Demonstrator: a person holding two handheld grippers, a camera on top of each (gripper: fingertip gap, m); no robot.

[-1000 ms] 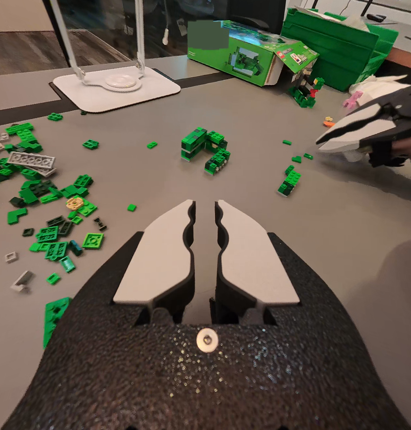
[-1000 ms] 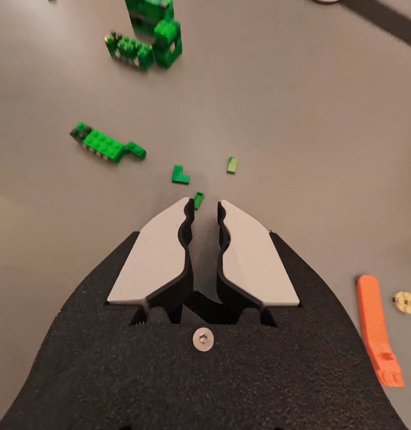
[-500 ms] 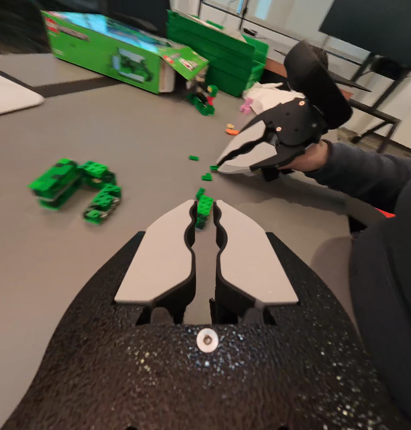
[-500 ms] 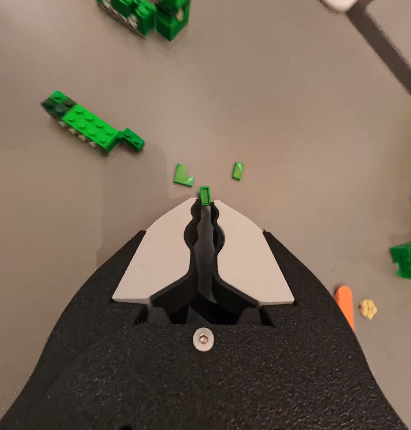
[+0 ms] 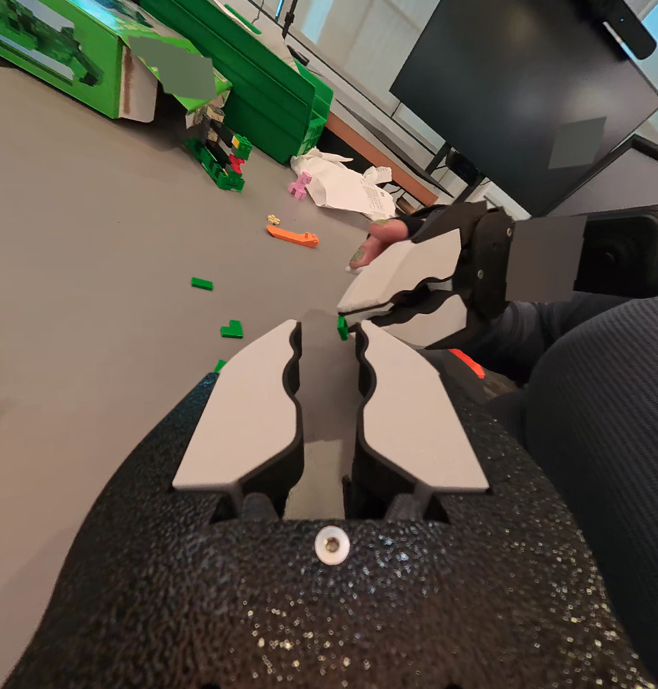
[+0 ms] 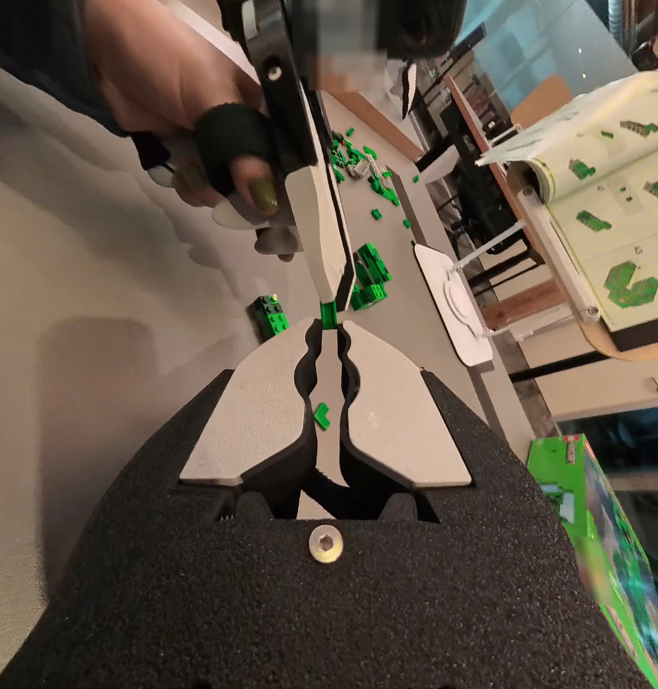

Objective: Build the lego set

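The left gripper (image 5: 327, 332) hangs above the grey table (image 5: 96, 242) with its 2 fingers parted and nothing between them. Left of its tips lie a green L-shaped plate (image 5: 232, 329) and, farther off, a flat green tile (image 5: 202, 284). Beyond those sit an orange brick separator (image 5: 292, 236) and a small green figure build (image 5: 223, 164), with the green set box (image 5: 59, 71) at the far left. Just right of the left gripper's tips, the right gripper (image 5: 345, 323) pinches a small green piece (image 5: 342, 328) at its very tips, close beside the left gripper's right finger.

In the right wrist view, the right gripper (image 6: 328, 323) is clamped on that small green piece (image 6: 328, 315), which sticks out past its tips. The left gripper's fingers (image 6: 320, 238) come down from above and meet the piece's far end; I cannot tell if they touch. Left of the tips stands a small green stack (image 6: 269, 317); just beyond them is a larger green build (image 6: 370, 277). To the right stand a white stand base (image 6: 454, 302) and an open instruction booklet (image 6: 599, 208).
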